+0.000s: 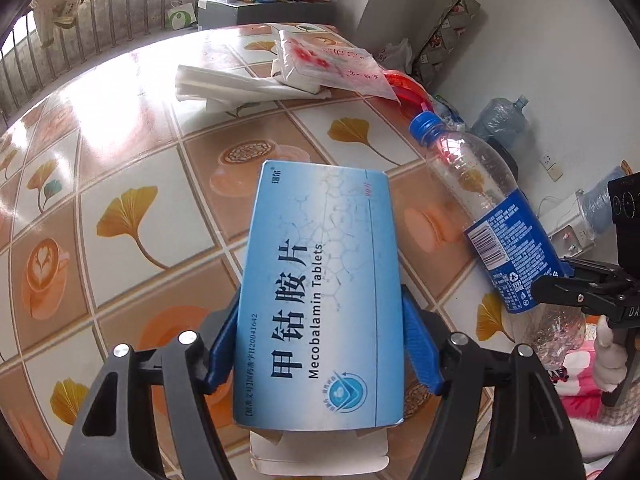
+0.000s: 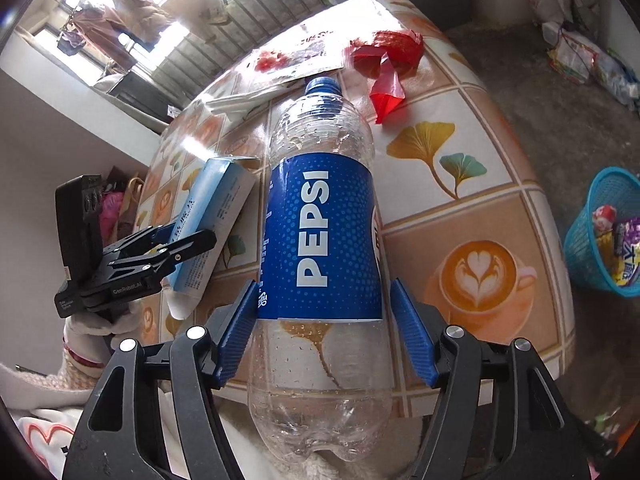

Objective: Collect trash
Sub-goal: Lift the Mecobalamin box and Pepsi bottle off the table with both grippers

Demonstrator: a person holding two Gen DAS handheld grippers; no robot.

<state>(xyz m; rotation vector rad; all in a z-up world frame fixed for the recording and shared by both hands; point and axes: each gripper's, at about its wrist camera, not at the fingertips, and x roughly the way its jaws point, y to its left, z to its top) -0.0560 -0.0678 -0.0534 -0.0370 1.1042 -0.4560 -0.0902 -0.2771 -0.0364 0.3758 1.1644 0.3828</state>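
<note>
Left gripper (image 1: 320, 344) has its blue pads clamped on either side of the Mecobalamin Tablets box (image 1: 320, 300), box running straight out ahead between the fingers, its open flap hanging at the near end; right gripper (image 2: 324, 332) pinches the empty Pepsi bottle (image 2: 320, 240) at the lower edge of its label, blue cap pointing away; both are held above the tablecloth-covered table (image 2: 480, 216); ahead of the bottle cap lies a red plastic bag (image 2: 386, 68); off to the right gripper's right, down on the floor, sits a blue wastebasket (image 2: 600, 236) with wrappers inside.
</note>
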